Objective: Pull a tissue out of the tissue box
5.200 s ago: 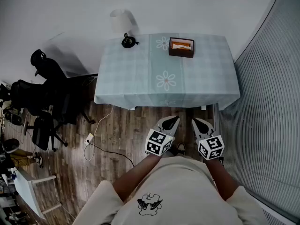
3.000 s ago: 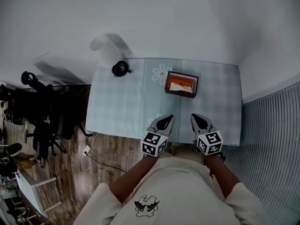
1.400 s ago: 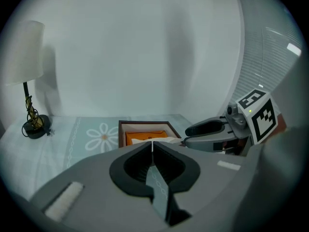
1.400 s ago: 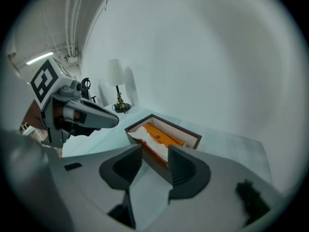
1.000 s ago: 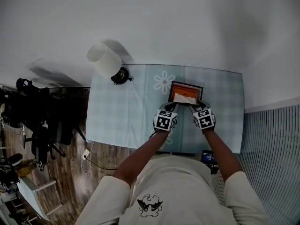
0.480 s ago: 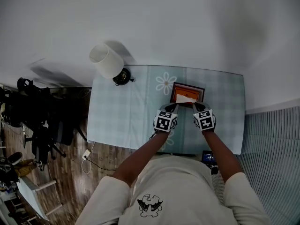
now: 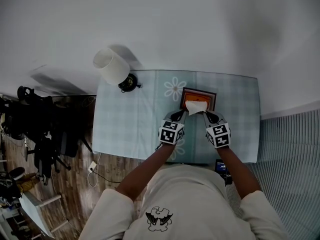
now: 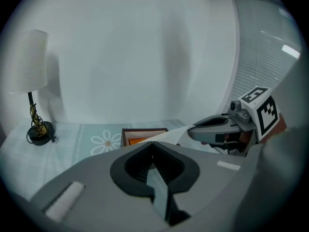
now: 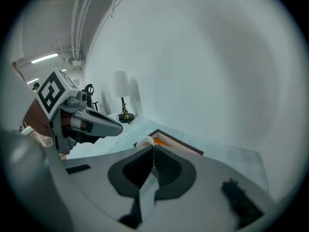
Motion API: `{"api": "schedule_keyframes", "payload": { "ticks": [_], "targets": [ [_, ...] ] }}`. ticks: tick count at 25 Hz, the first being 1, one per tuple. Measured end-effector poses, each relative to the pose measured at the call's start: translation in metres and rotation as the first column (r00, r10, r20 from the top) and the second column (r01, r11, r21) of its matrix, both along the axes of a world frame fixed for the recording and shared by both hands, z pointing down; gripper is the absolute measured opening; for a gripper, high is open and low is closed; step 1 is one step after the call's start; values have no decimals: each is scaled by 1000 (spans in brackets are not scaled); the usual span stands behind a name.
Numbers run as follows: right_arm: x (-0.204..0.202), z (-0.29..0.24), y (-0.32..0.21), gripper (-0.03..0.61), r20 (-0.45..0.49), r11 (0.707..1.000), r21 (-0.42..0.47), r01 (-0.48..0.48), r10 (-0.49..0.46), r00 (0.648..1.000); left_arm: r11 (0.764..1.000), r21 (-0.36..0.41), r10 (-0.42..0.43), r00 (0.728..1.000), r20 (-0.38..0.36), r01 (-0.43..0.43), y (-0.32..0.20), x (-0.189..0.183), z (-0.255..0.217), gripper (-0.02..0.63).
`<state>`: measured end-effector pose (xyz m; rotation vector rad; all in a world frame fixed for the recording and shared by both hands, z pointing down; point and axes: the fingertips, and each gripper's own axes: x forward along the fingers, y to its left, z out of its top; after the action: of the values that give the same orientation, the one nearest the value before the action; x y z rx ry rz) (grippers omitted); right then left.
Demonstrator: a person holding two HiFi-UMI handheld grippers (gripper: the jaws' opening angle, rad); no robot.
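Note:
A dark brown tissue box [image 7: 210, 95] with an orange inside stands on the pale checked tablecloth [image 7: 135, 119]. A white tissue [image 7: 196, 106] stands up out of the box's opening. My right gripper [image 7: 205, 114] is shut on the tissue's near edge; in the right gripper view a small white fold of the tissue [image 9: 144, 140] shows at the closed tips, above the box [image 9: 179, 147]. My left gripper [image 7: 181, 114] is shut just left of the tissue, with nothing seen between its jaws. In the left gripper view the tissue [image 8: 171, 135] stretches toward the right gripper [image 8: 192, 130].
A table lamp with a white shade [image 7: 111, 65] and a dark base [image 7: 126, 82] stands at the table's far left corner. Office chairs [image 7: 30, 119] crowd the floor on the left. A white wall runs behind the table, ribbed blinds [image 7: 292, 154] on the right.
The person walked up to the table. Since a second ago both grippers have drawn back and up from the box, and more of the tissue now stands above the opening.

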<state>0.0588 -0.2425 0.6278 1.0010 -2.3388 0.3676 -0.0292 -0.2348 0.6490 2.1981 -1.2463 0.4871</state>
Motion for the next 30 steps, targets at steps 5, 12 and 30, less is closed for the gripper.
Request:
{"api": "schedule_keyframes", "payload": {
  "ticks": [5,12,30],
  "targets": [
    [2,-27,8,14,53,999,34,-34,32,998,996,82,22,1000,17,-23,8,-4,-31,9],
    [7,-60,28,14,108,995,78,-68,59,992,985,173,16,1000,-24,-11,21,1,-76,8],
    [10,-130,80,15,294,984,108,-144,107,950,959,284,36,997,-73,-14,73,-2,-145,8]
  ]
}}
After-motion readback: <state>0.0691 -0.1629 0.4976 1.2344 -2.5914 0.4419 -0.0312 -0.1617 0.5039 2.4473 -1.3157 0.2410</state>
